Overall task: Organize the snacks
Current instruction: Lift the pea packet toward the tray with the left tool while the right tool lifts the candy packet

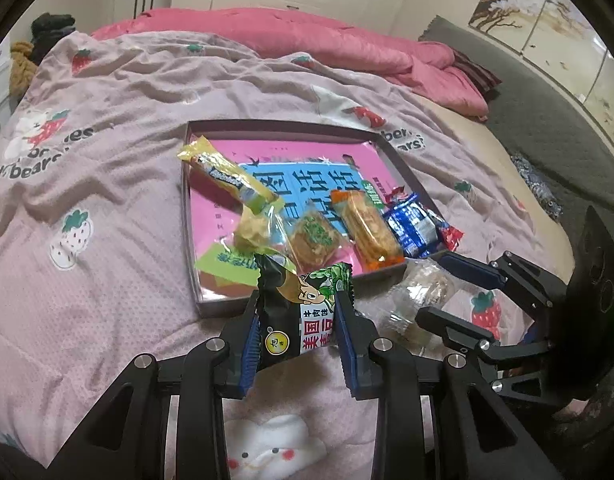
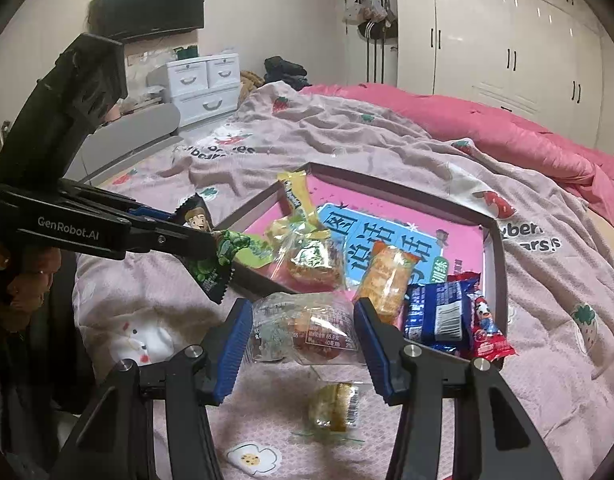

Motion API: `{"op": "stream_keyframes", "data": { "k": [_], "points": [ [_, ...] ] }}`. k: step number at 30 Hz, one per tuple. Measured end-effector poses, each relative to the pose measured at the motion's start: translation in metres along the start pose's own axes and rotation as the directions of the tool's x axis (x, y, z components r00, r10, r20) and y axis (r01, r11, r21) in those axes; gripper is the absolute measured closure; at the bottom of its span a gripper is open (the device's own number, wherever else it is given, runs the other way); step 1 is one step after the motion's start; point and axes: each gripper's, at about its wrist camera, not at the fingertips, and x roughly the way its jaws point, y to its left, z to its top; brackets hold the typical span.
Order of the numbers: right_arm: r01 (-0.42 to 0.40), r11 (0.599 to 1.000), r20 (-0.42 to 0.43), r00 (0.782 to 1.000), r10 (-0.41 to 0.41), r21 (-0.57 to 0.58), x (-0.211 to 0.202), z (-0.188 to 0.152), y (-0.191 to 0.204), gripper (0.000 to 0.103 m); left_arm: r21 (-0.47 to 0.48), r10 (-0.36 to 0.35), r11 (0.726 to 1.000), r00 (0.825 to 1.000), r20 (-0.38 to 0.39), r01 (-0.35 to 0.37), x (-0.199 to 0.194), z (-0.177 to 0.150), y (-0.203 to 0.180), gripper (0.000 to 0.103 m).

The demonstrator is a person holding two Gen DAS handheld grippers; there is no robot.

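Between left tool (image 1: 299,334) pads: snack packet (image 1: 297,304)

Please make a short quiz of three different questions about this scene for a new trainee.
1. True or false: the left gripper holds the black-and-green snack packet.
2. What does the right gripper hold? A) blue packet B) clear-wrapped pastry C) yellow bar
3. Fill in: the small wrapped snack lies on the ____, outside the tray.

Key: 1 true. 2 B, the clear-wrapped pastry. 3 the bedspread.
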Motion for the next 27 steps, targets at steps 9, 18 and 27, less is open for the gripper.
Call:
{"op": "stream_keyframes", "data": {
  "k": [9,18,27],
  "points": [
    [0.028,0.999,0.022,0.999,-0.029,0.04,0.003,0.007,-0.017,0.05,-0.035,0.027,0.999,0.999,0.038,-0.026,0.001,0.014,0.013,0.068],
    [0.046,0.997,0.04,0.998,-0.048,0.061,0.006,0.012,-0.028,0.05,-0.058,0.081,0.995,0.994,0.072,-0.076,0.011,0.025,0.025,0.068],
    [0.072,0.994,0.05,0.996,-0.076,0.085,0.01,0.016,-0.042,0.05,-0.053,0.111,0.993,0.992,0.054,-0.108,0.028,0.027,0.029,0.068]
  ]
}}
